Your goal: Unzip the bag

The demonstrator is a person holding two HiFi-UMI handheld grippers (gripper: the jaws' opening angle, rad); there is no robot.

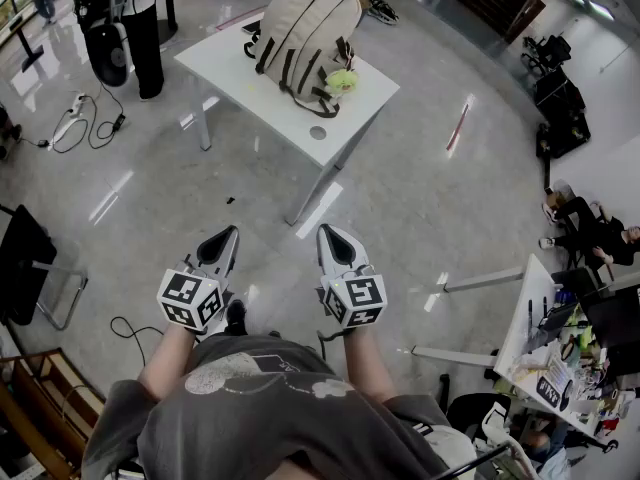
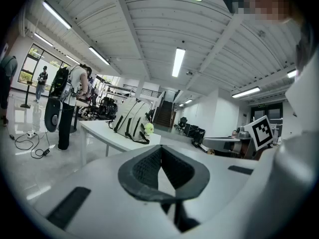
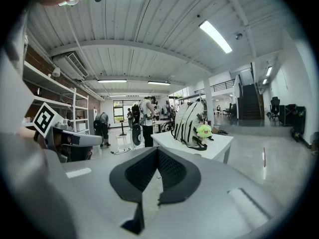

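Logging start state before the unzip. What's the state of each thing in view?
Bag: upright on table, nothing touching it; zip too far off to tell.
Charm: hanging on the bag.
Left gripper: jaws together, empty, well short of the table.
Right gripper: jaws together, empty, well short of the table.

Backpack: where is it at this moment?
In the head view, the beige backpack sits at top centre on the white table, its green plush charm at its near end.
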